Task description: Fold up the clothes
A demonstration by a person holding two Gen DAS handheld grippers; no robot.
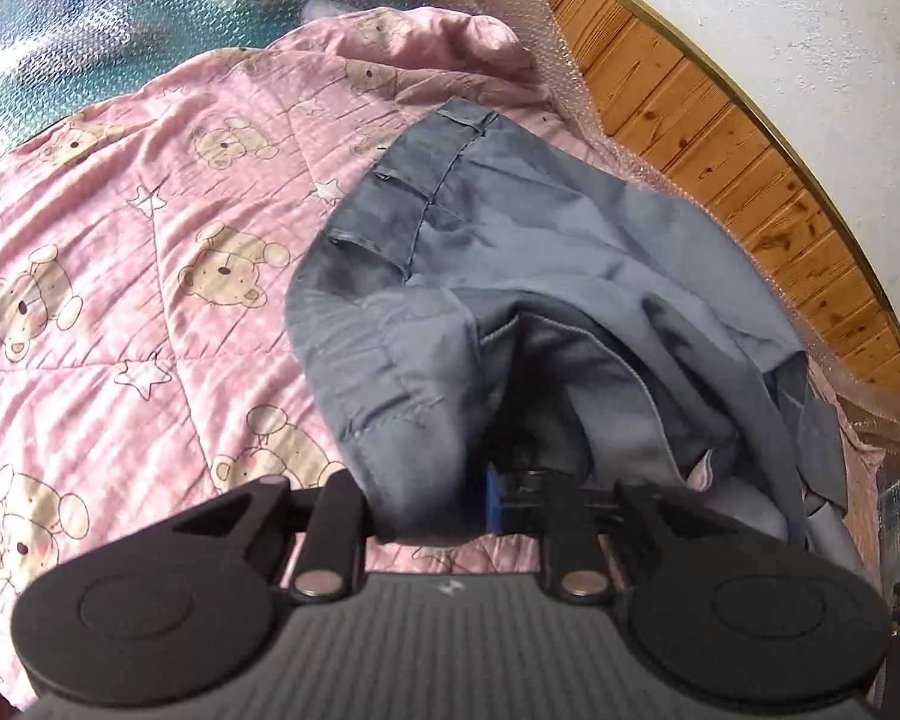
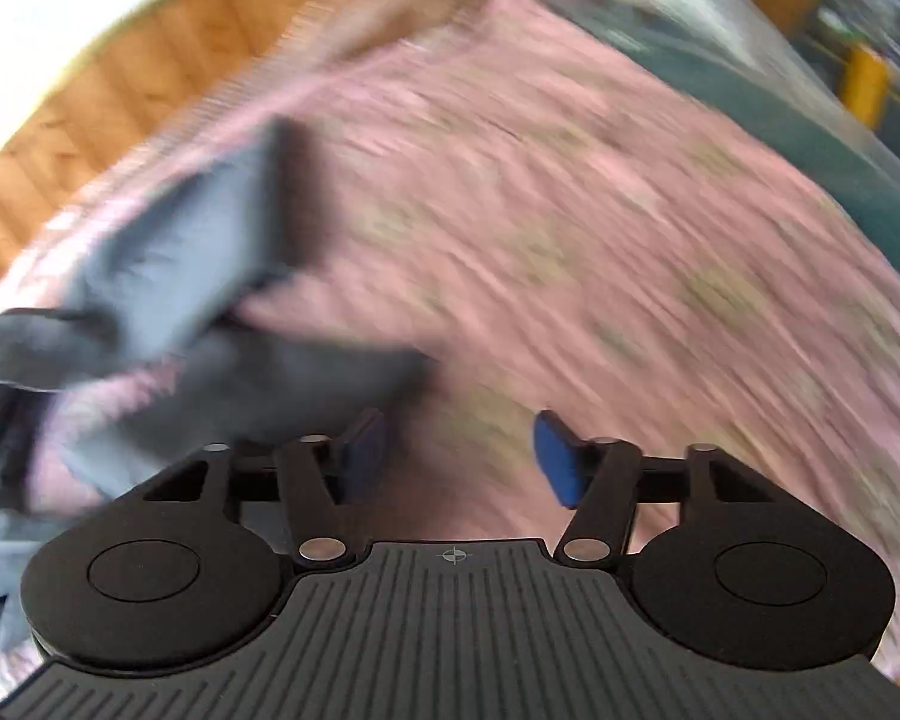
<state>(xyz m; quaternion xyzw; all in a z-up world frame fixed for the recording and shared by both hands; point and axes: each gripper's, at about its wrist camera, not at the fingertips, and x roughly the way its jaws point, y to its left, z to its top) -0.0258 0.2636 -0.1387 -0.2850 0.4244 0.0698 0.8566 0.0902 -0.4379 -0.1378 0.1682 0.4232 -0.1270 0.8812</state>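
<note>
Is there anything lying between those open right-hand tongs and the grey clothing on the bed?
Nothing visible. The right tongs stand open and empty over bare pink quilt; the grey garment lies just left of them, with only quilt between, though the view is blurred.

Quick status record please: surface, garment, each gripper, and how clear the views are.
surface: pink quilt with bear print
garment: grey-blue trousers, crumpled near the wooden wall panel
left gripper: fabric of the trousers bunched between its fingers; pads mostly hidden by cloth
right gripper: open, nothing between the fingers, trousers off to its left
view quality: left wrist sharp; right wrist heavily blurred
</note>
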